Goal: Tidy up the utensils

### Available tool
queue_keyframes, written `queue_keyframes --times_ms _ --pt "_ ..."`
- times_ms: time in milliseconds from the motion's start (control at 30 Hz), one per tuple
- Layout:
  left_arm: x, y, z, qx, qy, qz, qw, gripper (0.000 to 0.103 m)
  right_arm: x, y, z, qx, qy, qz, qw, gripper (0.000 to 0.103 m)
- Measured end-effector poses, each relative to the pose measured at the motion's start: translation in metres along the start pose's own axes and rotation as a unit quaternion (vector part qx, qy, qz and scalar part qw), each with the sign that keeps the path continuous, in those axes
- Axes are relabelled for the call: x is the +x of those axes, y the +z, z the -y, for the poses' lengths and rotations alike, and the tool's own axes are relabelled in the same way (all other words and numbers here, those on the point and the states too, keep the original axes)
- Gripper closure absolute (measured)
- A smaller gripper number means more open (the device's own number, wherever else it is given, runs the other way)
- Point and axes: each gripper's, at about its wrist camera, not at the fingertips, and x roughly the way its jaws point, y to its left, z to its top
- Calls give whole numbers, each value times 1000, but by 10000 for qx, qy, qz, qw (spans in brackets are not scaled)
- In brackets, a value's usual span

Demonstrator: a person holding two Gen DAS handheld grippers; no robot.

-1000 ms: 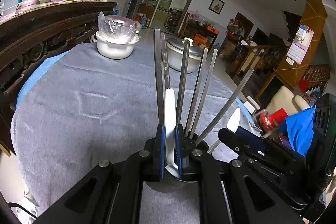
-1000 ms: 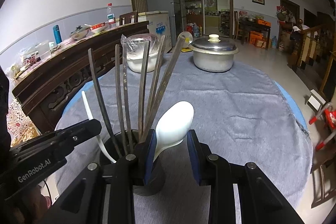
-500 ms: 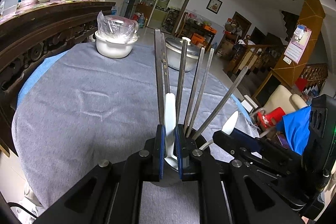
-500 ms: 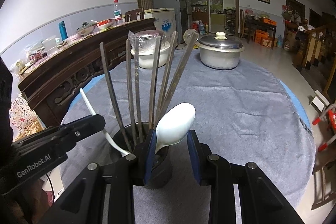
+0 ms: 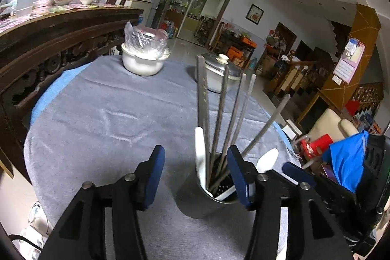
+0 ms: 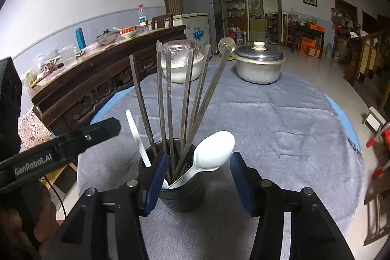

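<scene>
Both my tools have let go of the white spoons they pinched a second ago. My left tool and right tool are opening, pads clear. Both spoons now stand in the dark holder with the metal chopsticks, on the grey-clothed surface. Farther back sits a lidded pot.

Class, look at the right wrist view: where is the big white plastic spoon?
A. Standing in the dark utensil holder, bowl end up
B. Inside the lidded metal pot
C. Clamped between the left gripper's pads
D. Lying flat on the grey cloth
A: the white spoon leans out of the utensil holder, bowl uppermost, among the metal chopsticks.
</scene>
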Motion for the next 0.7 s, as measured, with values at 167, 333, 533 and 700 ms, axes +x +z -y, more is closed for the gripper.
queue_keyframes --times_ms 167,333,533,700 --pt "-1 0 -9 -76 99 -35 9999 43 -4 0 27 703 263 13 9972 45" --pt "1 -3 -11 -64 137 -125 9998 43 14 -2 71 1920 699 -124 9788 45" --pt "9 -5 -11 -33 144 -259 9996 42 42 -1 92 2861 1484 -385 9459 44" --pt "13 -5 -10 -5 173 -302 9994 42 27 21 67 2459 2283 126 9419 44"
